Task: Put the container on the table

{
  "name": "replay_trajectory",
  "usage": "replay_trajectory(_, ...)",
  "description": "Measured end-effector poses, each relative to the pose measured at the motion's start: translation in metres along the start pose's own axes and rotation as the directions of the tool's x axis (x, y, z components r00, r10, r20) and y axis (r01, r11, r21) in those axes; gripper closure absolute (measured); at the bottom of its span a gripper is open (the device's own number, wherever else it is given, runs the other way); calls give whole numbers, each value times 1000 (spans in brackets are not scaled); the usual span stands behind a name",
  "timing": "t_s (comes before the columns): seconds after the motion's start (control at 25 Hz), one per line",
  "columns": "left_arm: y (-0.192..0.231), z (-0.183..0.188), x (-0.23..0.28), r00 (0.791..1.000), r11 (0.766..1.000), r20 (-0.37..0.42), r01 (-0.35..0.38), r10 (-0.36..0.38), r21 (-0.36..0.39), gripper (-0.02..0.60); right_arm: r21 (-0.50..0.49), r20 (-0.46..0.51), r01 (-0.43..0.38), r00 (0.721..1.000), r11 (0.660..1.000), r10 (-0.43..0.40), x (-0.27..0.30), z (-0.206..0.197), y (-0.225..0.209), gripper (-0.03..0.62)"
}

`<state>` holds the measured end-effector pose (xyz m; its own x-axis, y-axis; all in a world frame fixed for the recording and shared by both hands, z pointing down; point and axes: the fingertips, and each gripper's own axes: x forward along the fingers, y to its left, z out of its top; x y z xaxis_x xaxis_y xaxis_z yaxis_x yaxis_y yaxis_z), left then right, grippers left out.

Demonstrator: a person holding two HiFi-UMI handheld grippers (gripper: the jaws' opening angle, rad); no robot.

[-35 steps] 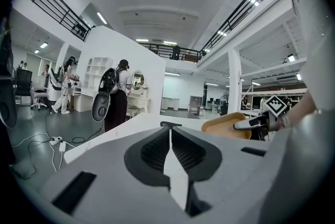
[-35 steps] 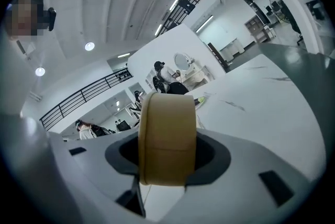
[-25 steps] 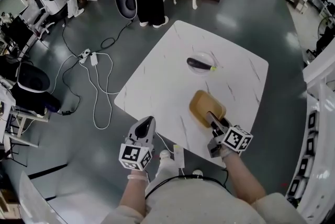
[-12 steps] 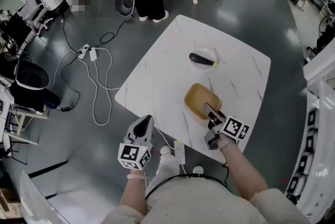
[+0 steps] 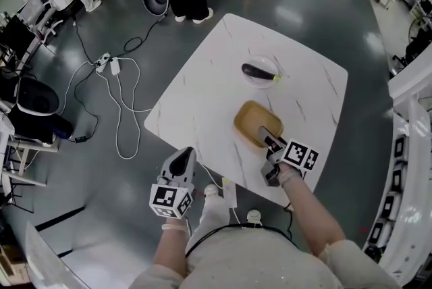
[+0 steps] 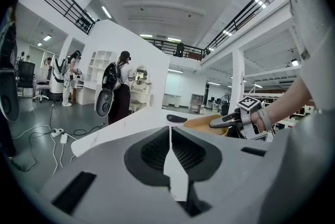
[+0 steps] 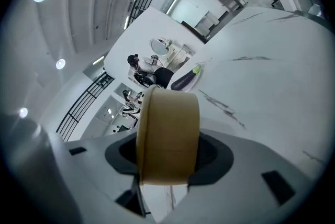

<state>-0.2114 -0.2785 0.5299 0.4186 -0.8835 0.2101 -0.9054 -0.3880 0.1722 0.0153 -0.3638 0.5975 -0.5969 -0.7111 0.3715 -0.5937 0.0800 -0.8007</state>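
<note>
Firmly clamped in the right claw [image 5: 268, 139] — jaws half apart — the tan container [image 5: 253, 120] extends ahead over the table [image 5: 202, 88].

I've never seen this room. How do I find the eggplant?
Look for the big white table with thin dark streaks. On the half farthest from the person sits a small white plate, and the eggplant lies across it. It is long, shiny and dark purple with a green stem end, unlike the wide tan container beside the plate.
</note>
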Motion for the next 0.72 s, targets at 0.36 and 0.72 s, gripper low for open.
replay_trajectory(0.36, 5, 0, 2, 1000, 1000, 0, 3, -3, -5, 566, 62, -73, -73, 994, 995, 77, 9, -13, 11, 280)
replay_trajectory(0.72, -2, 1, 11, 1000, 1000, 1, 28, -28, -12, 566, -45, -282, -215, 939, 976, 194, 1, -47, 36, 203)
